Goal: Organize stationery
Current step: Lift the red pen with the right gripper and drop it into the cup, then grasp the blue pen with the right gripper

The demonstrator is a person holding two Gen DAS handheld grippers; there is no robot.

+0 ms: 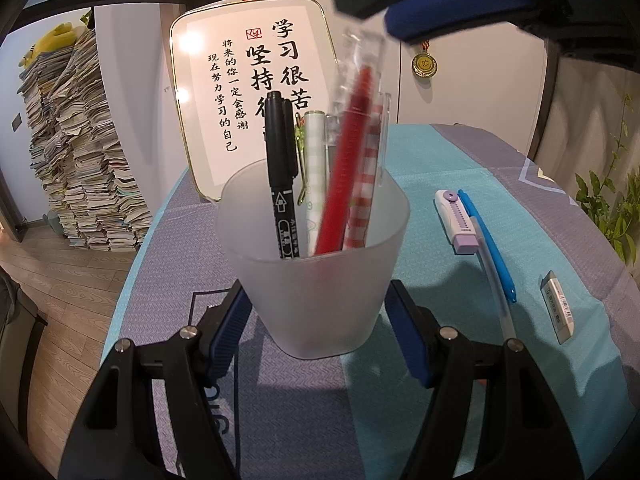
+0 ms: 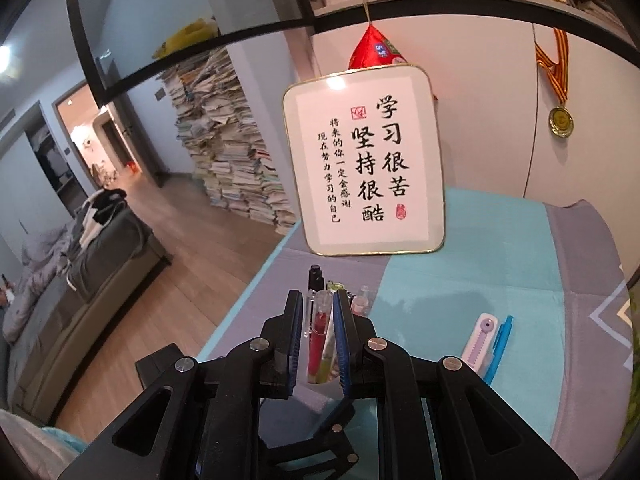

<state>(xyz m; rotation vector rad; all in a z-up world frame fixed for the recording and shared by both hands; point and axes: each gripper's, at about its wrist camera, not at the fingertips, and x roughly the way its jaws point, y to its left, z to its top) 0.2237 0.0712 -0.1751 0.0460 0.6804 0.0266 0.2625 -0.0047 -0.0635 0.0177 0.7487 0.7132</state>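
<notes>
My left gripper [image 1: 316,292] is shut on a frosted white cup [image 1: 316,304] that stands on the cloth-covered table, one blue pad on each side of it. In the cup are a black marker [image 1: 282,184], a white and green pen [image 1: 316,168] and a red-checked pen [image 1: 366,192]. My right gripper [image 1: 376,20] comes in from above, shut on the clear top of a red pen [image 1: 348,168] that slants down into the cup. The right wrist view shows that red pen [image 2: 320,322] pinched between the pads of the right gripper [image 2: 318,298], with the cup [image 2: 322,388] below.
To the right of the cup lie a purple and white cutter [image 1: 456,220], a blue pen [image 1: 490,244], a grey pen [image 1: 494,292] and a white eraser [image 1: 558,308]. A framed calligraphy board [image 2: 364,164] stands at the table's back. The table edge drops off on the left.
</notes>
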